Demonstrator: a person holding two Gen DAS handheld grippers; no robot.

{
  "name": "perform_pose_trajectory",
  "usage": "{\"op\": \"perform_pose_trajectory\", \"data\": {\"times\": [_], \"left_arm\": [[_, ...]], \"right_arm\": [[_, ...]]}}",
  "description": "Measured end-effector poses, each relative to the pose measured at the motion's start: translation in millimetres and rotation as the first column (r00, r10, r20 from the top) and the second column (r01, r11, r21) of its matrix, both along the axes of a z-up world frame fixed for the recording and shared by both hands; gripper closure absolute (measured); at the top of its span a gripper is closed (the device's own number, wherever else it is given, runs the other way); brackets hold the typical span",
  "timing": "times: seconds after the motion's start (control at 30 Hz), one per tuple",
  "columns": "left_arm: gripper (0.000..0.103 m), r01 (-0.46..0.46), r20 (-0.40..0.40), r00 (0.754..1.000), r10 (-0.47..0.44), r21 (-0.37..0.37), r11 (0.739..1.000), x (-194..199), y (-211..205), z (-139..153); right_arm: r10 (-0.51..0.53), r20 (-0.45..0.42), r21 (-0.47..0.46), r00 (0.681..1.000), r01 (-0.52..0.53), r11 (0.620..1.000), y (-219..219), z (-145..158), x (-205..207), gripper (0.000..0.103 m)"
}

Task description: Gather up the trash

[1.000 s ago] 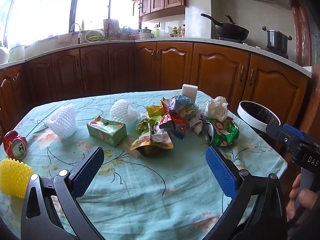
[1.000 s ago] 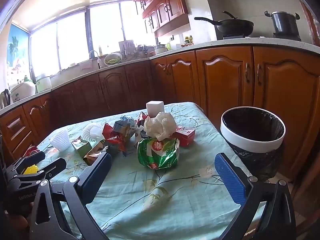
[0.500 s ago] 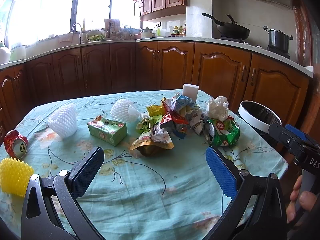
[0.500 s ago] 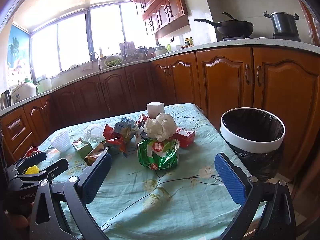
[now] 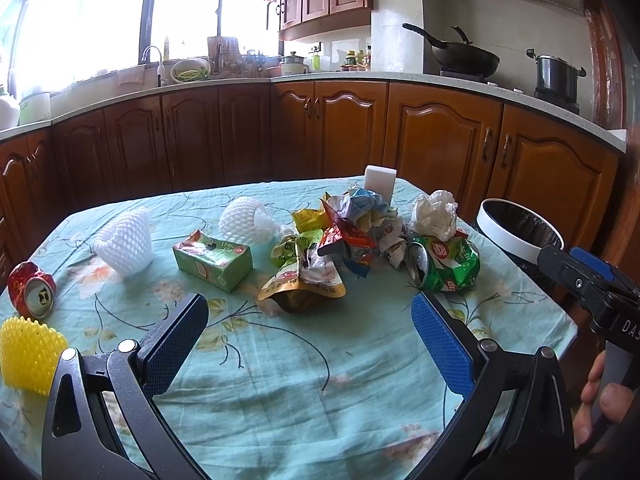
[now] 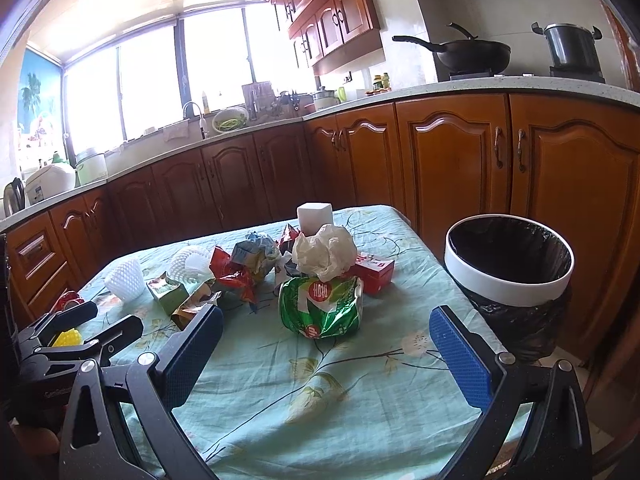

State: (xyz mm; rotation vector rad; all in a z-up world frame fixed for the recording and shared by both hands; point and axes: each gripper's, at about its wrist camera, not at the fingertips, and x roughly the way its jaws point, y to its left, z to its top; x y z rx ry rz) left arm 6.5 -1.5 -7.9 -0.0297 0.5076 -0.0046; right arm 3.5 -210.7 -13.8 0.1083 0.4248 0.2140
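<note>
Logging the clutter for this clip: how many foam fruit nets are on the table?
3. Two white foam mesh nets sit mid-table behind the green carton; one yellow foam mesh net lies at the left edge. The wrapper pile may hide more.

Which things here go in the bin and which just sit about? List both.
Job: green can, red can, tissue wad, wrapper pile, green carton, red box, foam nets, yellow net, bin.

Lying about: wok, pot, white block, colander.
</note>
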Motion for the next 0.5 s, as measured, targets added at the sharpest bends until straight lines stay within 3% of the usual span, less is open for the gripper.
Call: {"op": "perform_pose_trajectory", "data": {"times": [0.5], "left_arm": [[0.0, -0.005, 0.003, 1.0, 0.005, 0.005, 1.0, 2.5, -0.1, -0.4]], "right_arm": [[0.002, 0.005, 0.01, 1.0, -0.002, 1.0, -1.9, 0.3, 0.6, 0.0]]}}
